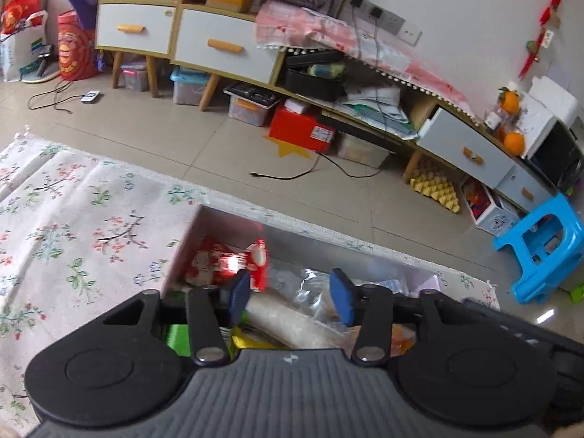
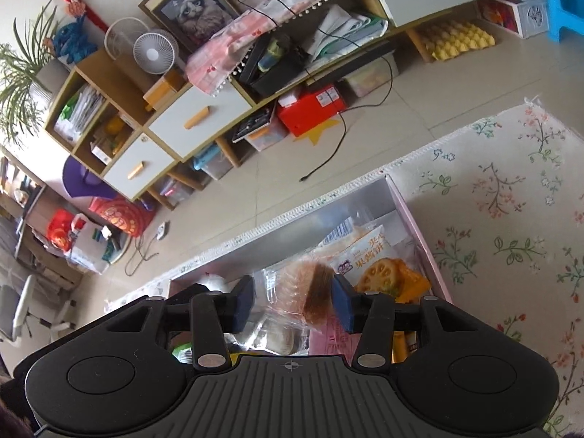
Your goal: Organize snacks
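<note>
Floral cloth covers the desk (image 2: 511, 219), where a pink box (image 2: 419, 233) holds the snacks. Both grippers hover over it, fingers spread, empty: left gripper (image 1: 290, 297) near a red packet (image 1: 226, 264) at 11 o'clock, right gripper (image 2: 292, 301) above a clear-wrapped bread (image 2: 303, 292). Sorting seems underway; next, the right should descend and pinch the bread.

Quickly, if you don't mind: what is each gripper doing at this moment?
Left gripper: jaws open, holding nothing, above the snack box.
Right gripper: jaws open around a clear-wrapped bread pack, not closed on it.
</note>
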Motion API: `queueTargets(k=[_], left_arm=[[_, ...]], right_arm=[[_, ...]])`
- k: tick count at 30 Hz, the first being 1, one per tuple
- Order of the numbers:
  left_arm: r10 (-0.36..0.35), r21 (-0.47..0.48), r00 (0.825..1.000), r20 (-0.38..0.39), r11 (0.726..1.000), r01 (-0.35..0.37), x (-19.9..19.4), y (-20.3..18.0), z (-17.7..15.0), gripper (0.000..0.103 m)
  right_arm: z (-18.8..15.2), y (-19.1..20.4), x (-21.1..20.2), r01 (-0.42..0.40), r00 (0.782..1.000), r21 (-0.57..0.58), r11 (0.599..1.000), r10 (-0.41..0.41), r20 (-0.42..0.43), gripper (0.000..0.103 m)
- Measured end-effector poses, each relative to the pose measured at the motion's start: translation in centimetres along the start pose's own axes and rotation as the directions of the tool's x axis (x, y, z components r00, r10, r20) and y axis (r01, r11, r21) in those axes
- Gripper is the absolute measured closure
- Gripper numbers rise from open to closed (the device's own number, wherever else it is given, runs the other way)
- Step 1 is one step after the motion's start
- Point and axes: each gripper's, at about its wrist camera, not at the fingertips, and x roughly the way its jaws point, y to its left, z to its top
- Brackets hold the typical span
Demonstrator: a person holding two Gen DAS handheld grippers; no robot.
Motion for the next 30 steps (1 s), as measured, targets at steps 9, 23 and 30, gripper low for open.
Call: queueTargets(k=[9, 23, 30], left_arm=[[0.033, 0.034, 0.999, 0.04, 0.999, -0.035, -3.3, 0.2, 0.2, 0.045], [0.278, 0.275, 0.951, 0.132, 0.912, -0.305, -8.6, -1.6, -4.0, 0.006], [0.309, 0.32, 0.946, 0.1, 0.89, -0.325, -12.3, -1.3, -6.7, 0.005]], right_arm=[[0.4, -1.3, -3.0, 0.031, 0.998, 0.026, 0.999, -0.033, 0.055, 0.037], [-4.5, 2.0, -6.2, 0.209, 0.976, -0.041, 0.977, -0.21, -0.05, 0.033], [-9.0, 4.9, -11.0, 0.272, 0.96, -0.202, 0.941, -0.28, -0.016, 0.03]])
